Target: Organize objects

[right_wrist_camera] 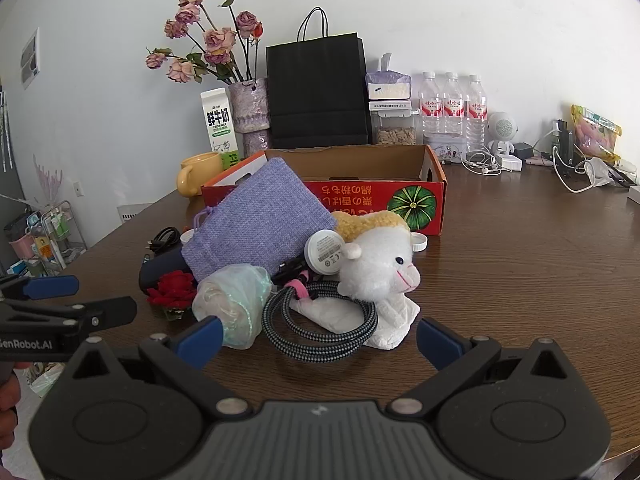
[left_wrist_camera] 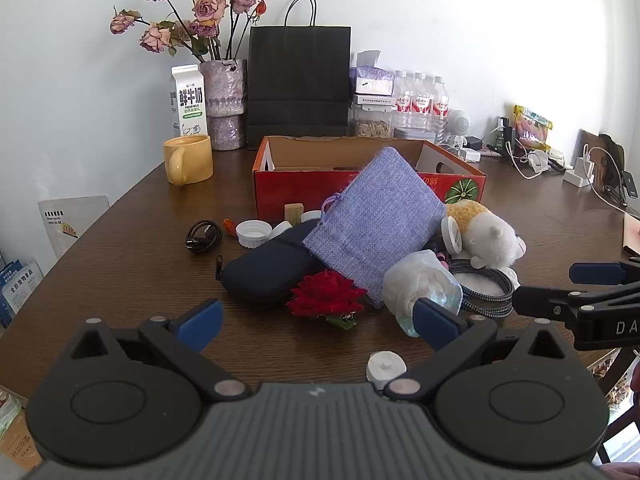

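Note:
A pile of objects lies before an open red cardboard box (left_wrist_camera: 360,184) (right_wrist_camera: 436,196). It holds a purple cloth pouch (left_wrist_camera: 376,224) (right_wrist_camera: 260,220), a white plush sheep (left_wrist_camera: 488,236) (right_wrist_camera: 380,264), a red fabric rose (left_wrist_camera: 326,294) (right_wrist_camera: 172,288), a dark zip case (left_wrist_camera: 264,272), a crumpled plastic bag (left_wrist_camera: 416,284) (right_wrist_camera: 236,300) and a coiled braided cable (right_wrist_camera: 320,322). My left gripper (left_wrist_camera: 318,322) is open and empty just in front of the rose. My right gripper (right_wrist_camera: 318,338) is open and empty in front of the cable.
Bottle caps (left_wrist_camera: 254,234), a black cable (left_wrist_camera: 204,236) and a wooden block (left_wrist_camera: 293,213) lie left of the pile. A yellow mug (left_wrist_camera: 188,160), milk carton (left_wrist_camera: 188,100), flower vase (left_wrist_camera: 226,104), black paper bag (left_wrist_camera: 298,84) and water bottles (left_wrist_camera: 420,102) stand behind. A small white cap (left_wrist_camera: 386,366) lies near my left gripper.

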### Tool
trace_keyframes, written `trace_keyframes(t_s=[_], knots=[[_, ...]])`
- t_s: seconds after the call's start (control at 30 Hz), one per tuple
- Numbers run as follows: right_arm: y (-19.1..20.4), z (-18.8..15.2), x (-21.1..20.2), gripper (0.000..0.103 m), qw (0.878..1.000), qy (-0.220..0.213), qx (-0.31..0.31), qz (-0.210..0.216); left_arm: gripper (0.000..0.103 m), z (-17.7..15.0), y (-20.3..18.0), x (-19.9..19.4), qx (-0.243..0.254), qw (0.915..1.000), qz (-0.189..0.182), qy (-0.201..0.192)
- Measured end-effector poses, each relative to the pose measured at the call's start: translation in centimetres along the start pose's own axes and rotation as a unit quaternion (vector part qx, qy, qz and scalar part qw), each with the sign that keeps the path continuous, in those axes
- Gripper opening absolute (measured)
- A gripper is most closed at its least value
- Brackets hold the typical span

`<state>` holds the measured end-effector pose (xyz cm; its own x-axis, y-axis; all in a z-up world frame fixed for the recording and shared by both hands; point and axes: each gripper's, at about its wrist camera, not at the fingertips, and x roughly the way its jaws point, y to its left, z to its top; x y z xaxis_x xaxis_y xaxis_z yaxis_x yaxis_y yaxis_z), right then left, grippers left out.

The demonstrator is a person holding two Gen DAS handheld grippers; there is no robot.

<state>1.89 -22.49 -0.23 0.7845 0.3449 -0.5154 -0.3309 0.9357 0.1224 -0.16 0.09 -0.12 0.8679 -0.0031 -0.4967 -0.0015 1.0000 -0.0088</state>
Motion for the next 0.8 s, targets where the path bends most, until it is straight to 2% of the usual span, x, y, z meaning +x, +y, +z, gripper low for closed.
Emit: trace_keyframes(t_s=[0.8], knots=[[0.21,0.09,0.01,0.103,1.000,0.000,-0.002,-0.001,0.103,0.13,-0.04,-0.08,0.000,1.0000,0.000,-0.001]])
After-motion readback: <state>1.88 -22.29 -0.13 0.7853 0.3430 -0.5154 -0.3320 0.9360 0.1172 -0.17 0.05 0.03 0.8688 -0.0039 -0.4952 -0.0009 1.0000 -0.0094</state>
